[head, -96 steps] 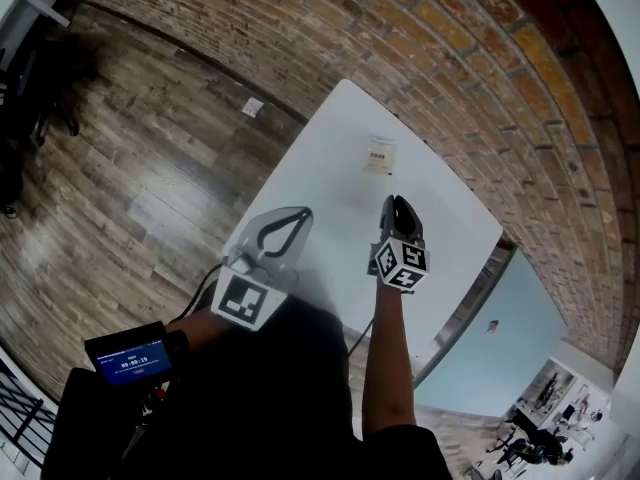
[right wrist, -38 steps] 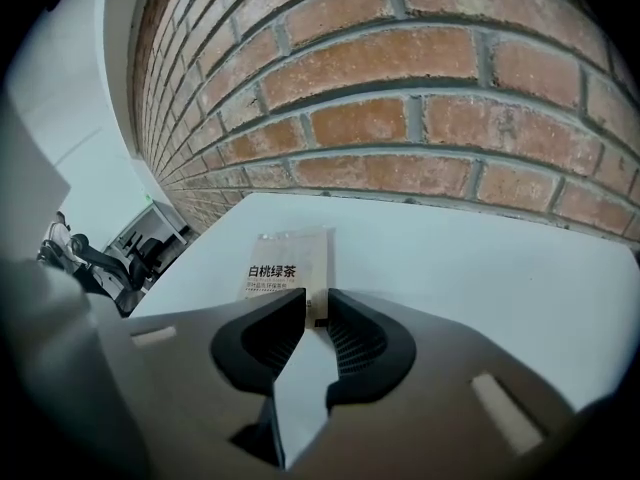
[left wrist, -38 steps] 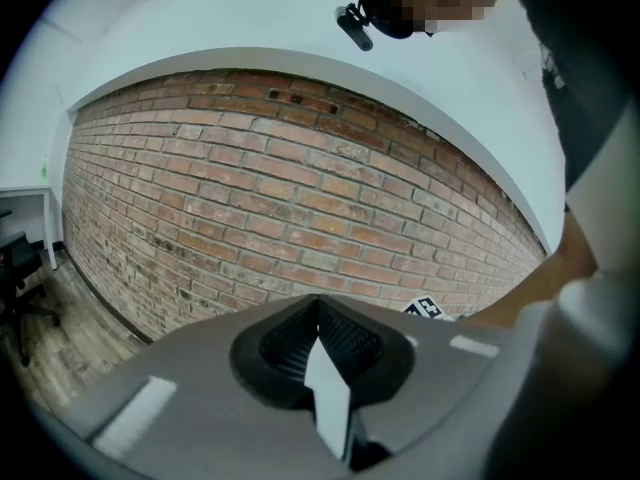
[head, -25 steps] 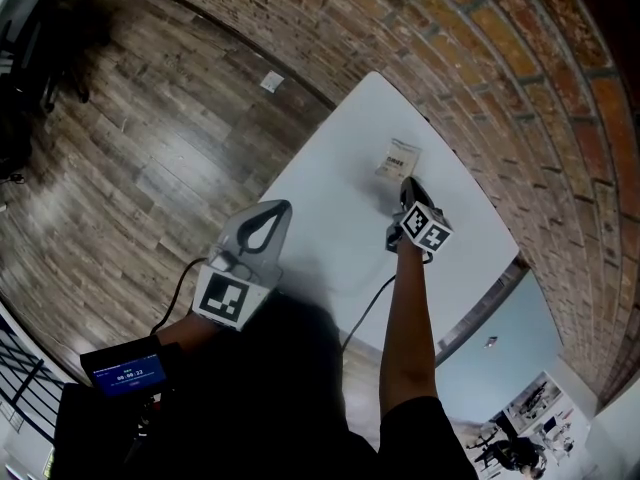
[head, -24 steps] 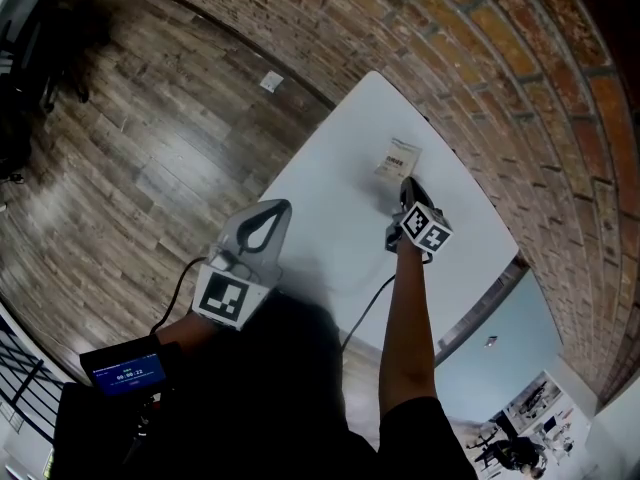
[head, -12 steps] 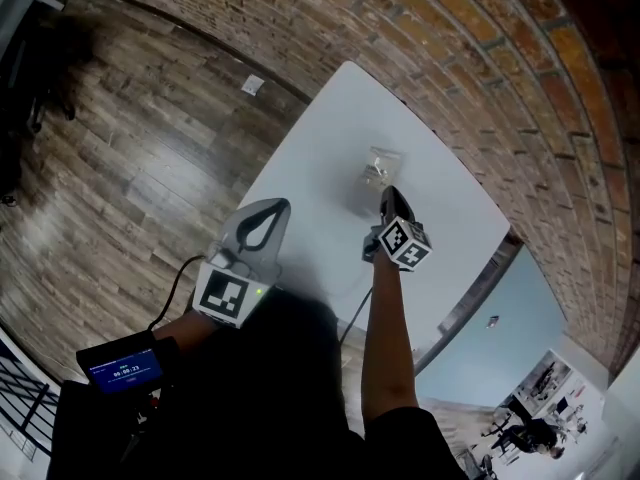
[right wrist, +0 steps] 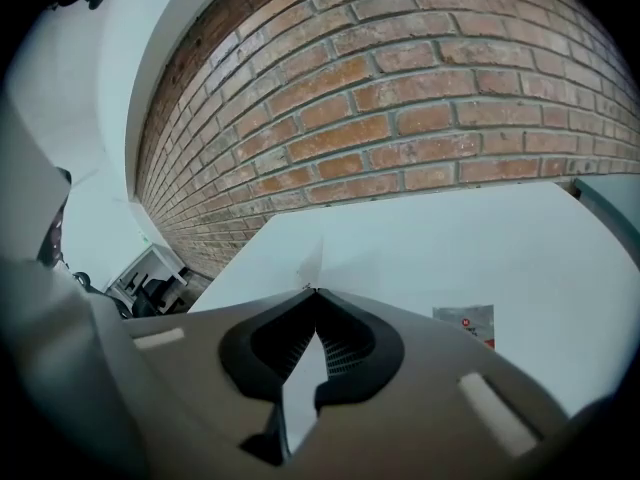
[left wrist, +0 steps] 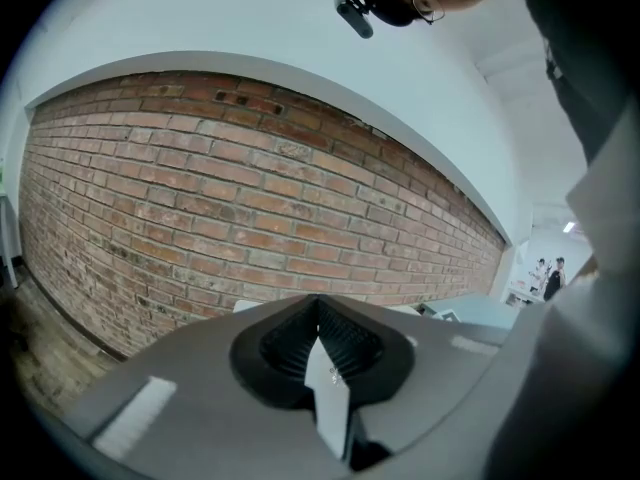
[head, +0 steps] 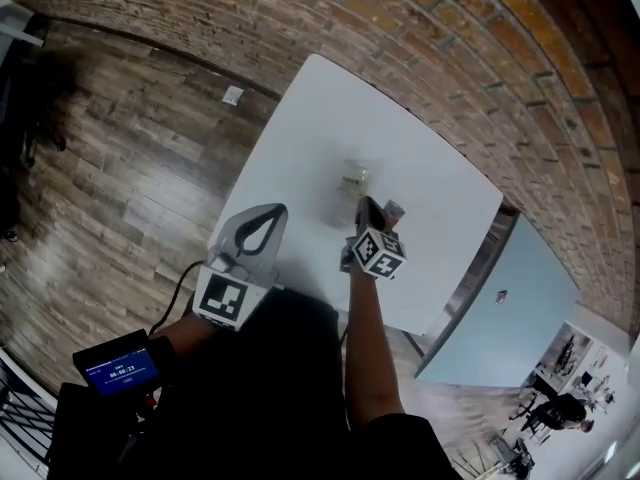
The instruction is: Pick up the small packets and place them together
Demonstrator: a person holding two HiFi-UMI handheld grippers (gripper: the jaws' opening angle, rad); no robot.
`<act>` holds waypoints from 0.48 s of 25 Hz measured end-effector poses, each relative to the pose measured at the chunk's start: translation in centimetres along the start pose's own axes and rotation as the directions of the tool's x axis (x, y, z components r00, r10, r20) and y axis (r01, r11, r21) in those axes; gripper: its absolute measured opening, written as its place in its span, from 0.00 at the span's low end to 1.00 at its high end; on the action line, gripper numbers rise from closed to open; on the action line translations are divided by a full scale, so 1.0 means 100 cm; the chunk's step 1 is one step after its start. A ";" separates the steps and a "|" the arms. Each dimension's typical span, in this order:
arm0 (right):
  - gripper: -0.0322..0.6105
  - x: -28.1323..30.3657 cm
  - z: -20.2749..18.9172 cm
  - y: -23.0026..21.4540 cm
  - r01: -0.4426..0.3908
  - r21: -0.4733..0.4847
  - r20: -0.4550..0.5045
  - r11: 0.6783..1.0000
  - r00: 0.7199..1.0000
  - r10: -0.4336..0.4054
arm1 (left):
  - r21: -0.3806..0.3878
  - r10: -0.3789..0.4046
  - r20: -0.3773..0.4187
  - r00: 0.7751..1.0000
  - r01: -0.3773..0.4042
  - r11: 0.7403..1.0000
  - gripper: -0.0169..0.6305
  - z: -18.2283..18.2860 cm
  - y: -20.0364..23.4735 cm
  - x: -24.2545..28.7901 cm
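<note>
My right gripper [head: 362, 204] hangs over the middle of the white table [head: 300, 128], shut on a small pale packet [head: 353, 176] that sticks out beyond its tips. In the right gripper view that packet [right wrist: 311, 261] shows edge-on, thin and translucent, rising from the closed tips of the right gripper [right wrist: 314, 290]. A second small packet with a red mark [head: 393, 210] lies flat on the table just right of that gripper; it shows again as the red-marked packet [right wrist: 466, 324]. My left gripper [head: 274, 210] stays near the table's left edge, shut and empty, and the left gripper [left wrist: 318, 302] points at the brick wall.
A brick wall [head: 430, 38] runs behind the table. Wood floor [head: 110, 168] lies to the left, with a small white plate [head: 232, 95] on it. A pale blue panel [head: 500, 308] stands off the table's right edge. A black device with a blue screen [head: 112, 365] sits by my left arm.
The right gripper, which stood at the flat packet a second ago, has lifted it off the table and drawn it nearer. The red-marked packet has come into view. The left gripper has held still.
</note>
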State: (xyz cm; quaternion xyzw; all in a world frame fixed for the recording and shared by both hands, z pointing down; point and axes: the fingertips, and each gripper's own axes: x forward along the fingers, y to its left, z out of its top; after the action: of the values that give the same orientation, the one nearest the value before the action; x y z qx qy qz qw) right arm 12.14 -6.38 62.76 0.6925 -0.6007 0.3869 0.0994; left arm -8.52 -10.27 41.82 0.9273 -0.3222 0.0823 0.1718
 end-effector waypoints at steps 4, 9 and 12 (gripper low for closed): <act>0.06 -0.022 -0.008 -0.013 -0.005 0.044 0.030 0.999 1.000 0.004 | 0.031 -0.021 0.004 1.000 0.021 0.999 0.03 -0.002 -0.025 0.000; 0.06 -0.027 -0.024 -0.021 0.047 0.076 -0.003 0.996 0.999 -0.047 | 0.033 -0.047 -0.005 0.999 0.047 0.998 0.03 -0.001 -0.022 0.006; 0.06 -0.029 -0.033 -0.025 0.055 0.092 -0.017 0.994 0.998 -0.053 | 0.037 -0.056 -0.012 0.998 0.056 0.998 0.03 -0.002 -0.025 0.007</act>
State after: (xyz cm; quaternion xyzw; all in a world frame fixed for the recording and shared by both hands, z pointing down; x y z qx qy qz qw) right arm 13.13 -1.58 63.90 0.7095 -0.5626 0.4164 0.0823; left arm -6.43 -8.80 41.50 0.9385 -0.2936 0.0886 0.1586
